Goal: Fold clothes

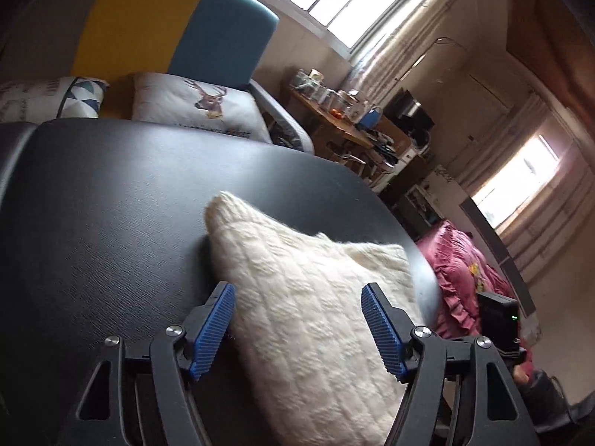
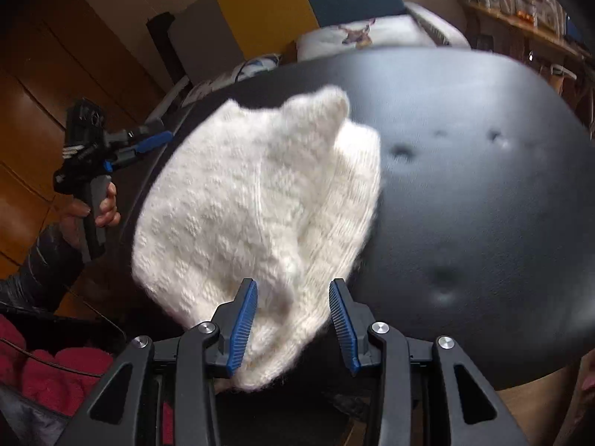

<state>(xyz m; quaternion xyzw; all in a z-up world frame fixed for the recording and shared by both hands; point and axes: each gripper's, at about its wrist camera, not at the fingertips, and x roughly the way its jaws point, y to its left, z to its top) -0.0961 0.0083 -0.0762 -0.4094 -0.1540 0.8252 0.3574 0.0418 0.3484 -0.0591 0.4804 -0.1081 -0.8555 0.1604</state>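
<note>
White knit garment folded | black table | no legible writing

A black textured table bears one folded white knitted garment.

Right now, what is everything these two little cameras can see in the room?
knitted garment: one, white, lying folded on the black surface, between both pairs of fingers
padded surface: one, black, dimpled, under the garment
headboard: one, yellow and blue, behind the pillows
deer pillow: one, white with a deer print, beyond the surface
patterned pillow: one, white with triangles, beside the deer pillow
wooden shelf: one, brown, crowded with jars, under the window
pink bedding: one, ruffled, past the surface's edge
left gripper: black with blue pads, open, garment between them
right gripper: same, open over the garment's near corner
hand: one, holding the left gripper's handle
</note>
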